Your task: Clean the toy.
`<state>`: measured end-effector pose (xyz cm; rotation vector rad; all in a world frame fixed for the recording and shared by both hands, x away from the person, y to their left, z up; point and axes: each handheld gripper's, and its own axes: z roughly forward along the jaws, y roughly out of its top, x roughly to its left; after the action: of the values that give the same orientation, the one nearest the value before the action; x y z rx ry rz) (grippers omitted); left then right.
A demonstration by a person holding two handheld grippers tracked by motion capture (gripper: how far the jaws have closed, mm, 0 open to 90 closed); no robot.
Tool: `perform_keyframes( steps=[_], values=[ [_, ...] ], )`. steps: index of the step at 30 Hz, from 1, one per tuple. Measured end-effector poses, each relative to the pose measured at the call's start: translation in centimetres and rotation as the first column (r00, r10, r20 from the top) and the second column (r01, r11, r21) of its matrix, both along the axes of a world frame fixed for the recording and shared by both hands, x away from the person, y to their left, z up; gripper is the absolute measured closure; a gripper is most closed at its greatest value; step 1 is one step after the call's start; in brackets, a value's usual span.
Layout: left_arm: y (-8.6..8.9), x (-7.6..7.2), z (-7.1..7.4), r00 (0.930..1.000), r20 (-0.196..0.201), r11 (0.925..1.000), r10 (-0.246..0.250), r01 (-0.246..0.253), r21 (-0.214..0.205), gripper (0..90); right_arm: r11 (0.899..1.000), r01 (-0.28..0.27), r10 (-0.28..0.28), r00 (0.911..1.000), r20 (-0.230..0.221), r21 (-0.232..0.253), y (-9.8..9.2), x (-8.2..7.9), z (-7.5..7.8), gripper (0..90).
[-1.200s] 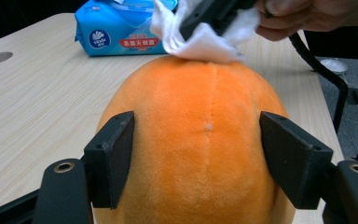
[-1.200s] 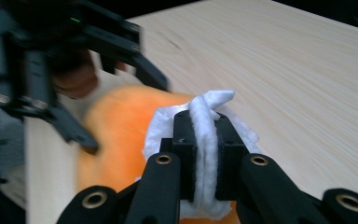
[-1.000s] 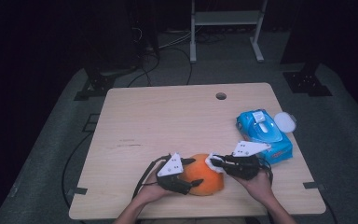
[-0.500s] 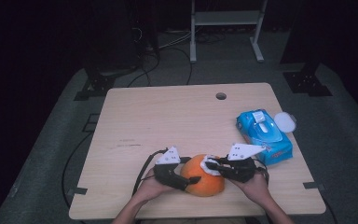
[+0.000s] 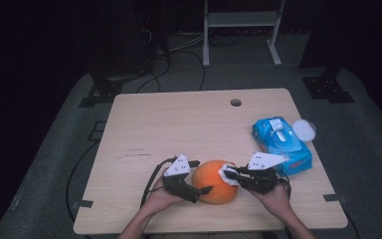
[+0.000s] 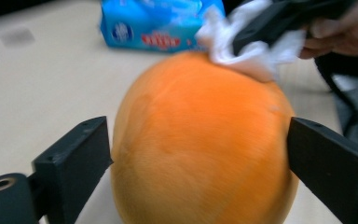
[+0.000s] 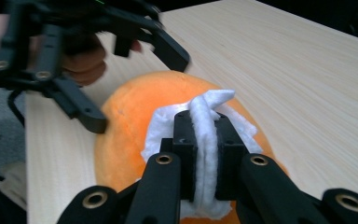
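An orange round fruit (image 5: 211, 179) rests on the wooden table (image 5: 179, 124) near its front edge. My left gripper (image 5: 203, 177) comes at it from the left, and its jaws have just been opening. They now stand open on either side of the fruit (image 6: 200, 140) without squeezing it. My right gripper (image 7: 204, 135) is shut on a white wipe (image 7: 163, 126), which lies pressed on the upper right of the fruit (image 7: 126, 121). In the left gripper view the wipe (image 6: 247, 56) sits on the fruit's far top.
A blue pack of wet wipes (image 5: 281, 142) lies at the right of the table, with a white round lid (image 5: 304, 129) beside it at the edge. A cable hole (image 5: 236, 102) is at the back. Dark stands and cables sit on the floor beyond.
The left gripper's jaws have spread wider around the fruit. Both hands have stayed roughly in place, and the right gripper still holds the wipe against the fruit.
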<state>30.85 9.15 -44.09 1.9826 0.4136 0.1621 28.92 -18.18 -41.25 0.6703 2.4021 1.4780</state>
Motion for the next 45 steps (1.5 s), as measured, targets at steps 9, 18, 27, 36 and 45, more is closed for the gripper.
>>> perform_keyframes(
  steps=[9,18,27,36,45],
  values=[
    [-0.1,-1.3,0.4,0.9899,0.136,0.9988,-0.040,0.035,0.035,23.4,1.000,-0.006,0.006,0.9996,0.028,-0.002,0.5,0.1,0.7,81.4],
    [-0.6,-0.2,-0.1,0.9999,0.002,0.9992,-0.011,0.011,0.037,15.2,1.000,-0.009,0.010,0.9992,0.038,-0.022,0.8,-0.7,0.6,81.3],
    [-0.7,-1.5,0.6,0.9795,0.201,0.9967,-0.017,0.001,0.081,20.7,1.000,0.015,-0.016,0.9982,0.059,0.011,0.2,-0.1,1.2,81.4],
    [-1.5,-2.2,0.8,0.9712,0.237,0.9964,-0.027,0.007,0.085,21.7,0.999,-0.043,0.042,0.9970,0.065,0.014,2.1,-1.1,1.3,81.4],
    [-0.3,-0.2,0.3,0.9992,0.025,0.9995,0.032,-0.032,-0.008,4.6,1.000,0.022,-0.023,0.9989,0.042,0.013,0.0,0.1,0.6,81.3]
  ],
)
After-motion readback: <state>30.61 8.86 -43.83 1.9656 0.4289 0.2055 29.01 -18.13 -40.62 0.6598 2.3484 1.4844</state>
